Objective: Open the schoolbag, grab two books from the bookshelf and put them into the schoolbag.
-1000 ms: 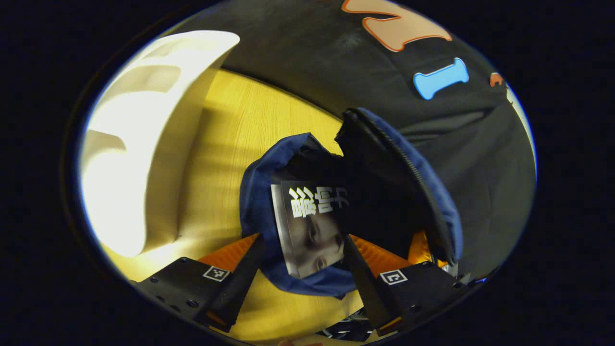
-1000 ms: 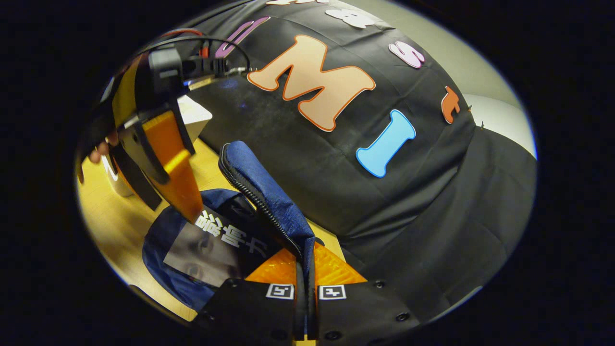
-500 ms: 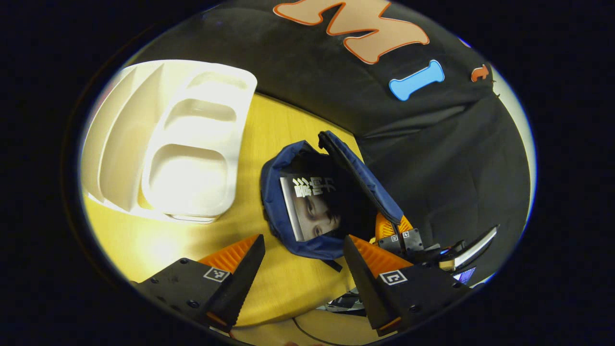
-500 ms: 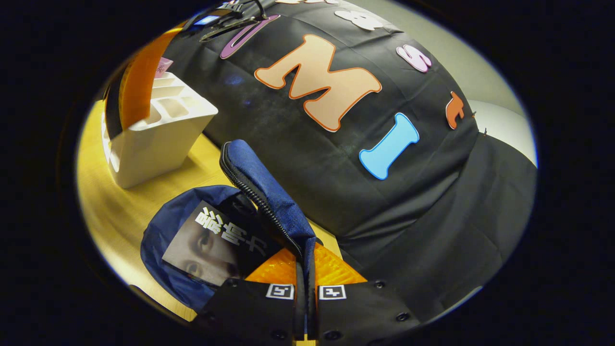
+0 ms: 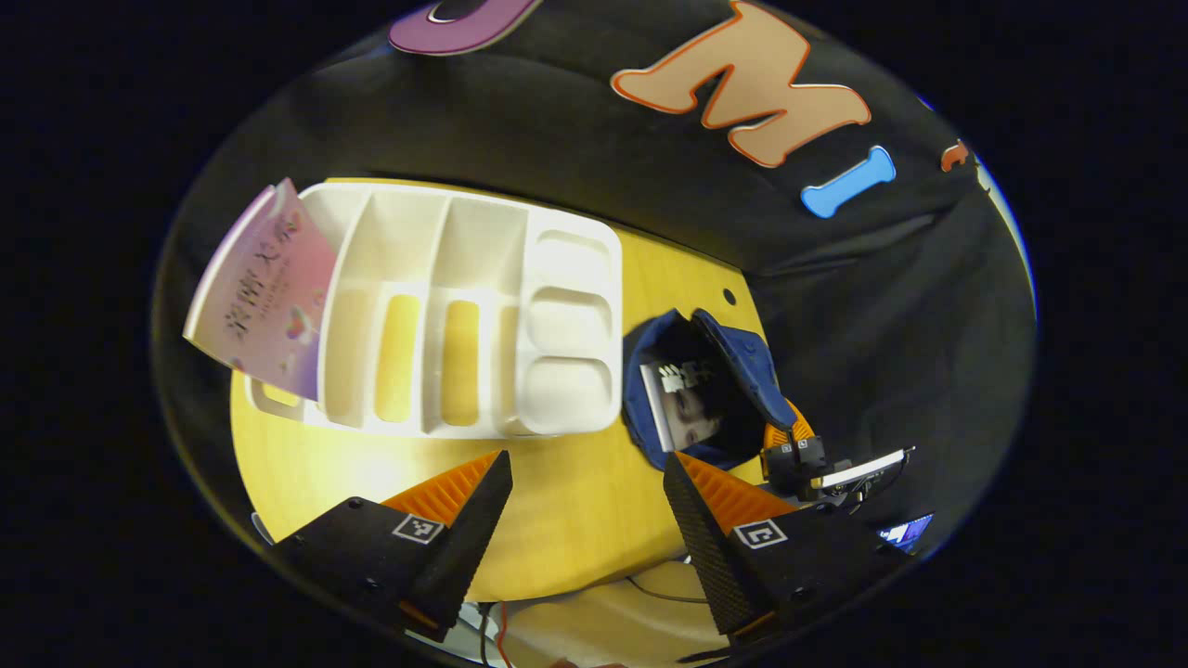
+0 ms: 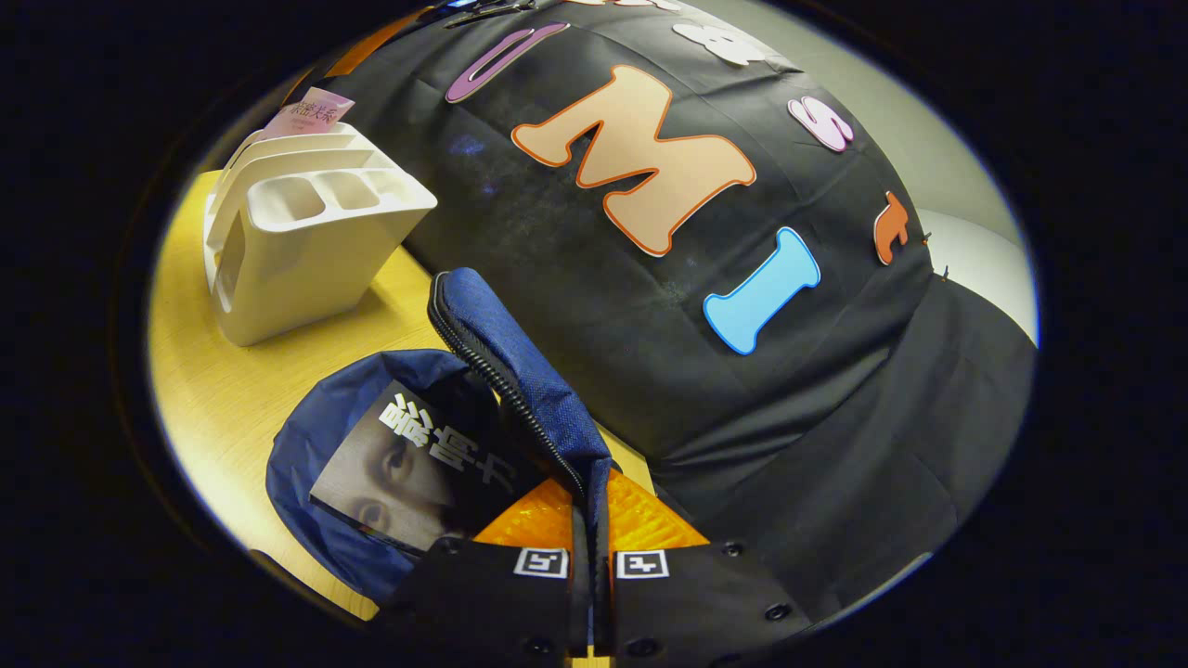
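Left gripper (image 5: 587, 482) hung high over the near part of the yellow wooden surface (image 5: 557, 520), fingers (image 5: 469, 520) spread wide apart with nothing between them

Right gripper (image 6: 589, 547) sat low at the back edge of the schoolbag (image 6: 325, 445), fingers pressed together on the raised zippered flap (image 6: 520, 371), pinching it and holding it upright against the booth wall; seen also from the left gripper view as a small gripper (image 5: 794, 445) at the bag's flap (image 5: 742, 362)

Blue schoolbag (image 5: 650, 408) stood open near the surface's right back corner, close to the wall cloth, mouth gaping toward the cameras

Dark book (image 6: 408, 464) with a printed cover lay inside the open mouth, tilted, upper part sticking out over the bag's front rim; same book (image 5: 682, 408) visible down in the opening from the left gripper view

White bookshelf (image 5: 464, 315) with several upright slots and small compartments stood on the surface to the left of the bag, apart from it, near the back edge; seen in the right gripper view as a white holder (image 6: 297, 232) toward the far left

Pink book (image 5: 264, 297) leaned in the bookshelf's outermost slot, at the end farthest from the bag, top corner (image 6: 311, 109) poking above the shelf's rim
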